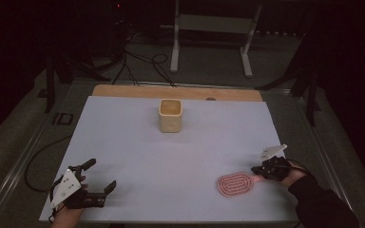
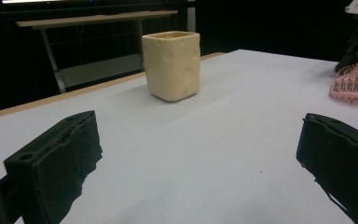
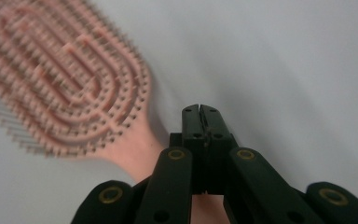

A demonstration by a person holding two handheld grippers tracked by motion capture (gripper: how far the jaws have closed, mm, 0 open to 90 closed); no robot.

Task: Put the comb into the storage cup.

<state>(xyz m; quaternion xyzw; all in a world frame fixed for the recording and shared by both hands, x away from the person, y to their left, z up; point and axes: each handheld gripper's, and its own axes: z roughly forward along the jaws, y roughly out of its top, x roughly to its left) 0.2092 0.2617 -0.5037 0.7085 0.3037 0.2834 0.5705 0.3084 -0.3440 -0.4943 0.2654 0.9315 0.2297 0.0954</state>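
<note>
A pink oval hairbrush (image 1: 236, 184) lies bristles up on the white sheet at the near right; it also appears as the brush (image 2: 354, 84) and, close up, as the blurred brush (image 3: 60, 88). My right gripper (image 1: 256, 169) sits at the handle end. Its jaws (image 3: 200, 109) are pressed together with nothing between the tips, and the pink handle runs underneath them. A cream cup (image 1: 170, 115) with dimpled sides stands upright at the far middle, seen as the cup (image 2: 171, 65) ahead of my left gripper. The left gripper (image 1: 100, 175) rests at the near left, jaws wide apart (image 2: 200, 163) and holding nothing.
A white sheet (image 1: 171, 156) covers the table, with a wooden strip (image 1: 171, 91) bare along the far edge. Behind the table are a white metal frame (image 1: 209, 23) and cables on the floor. The surroundings are dark.
</note>
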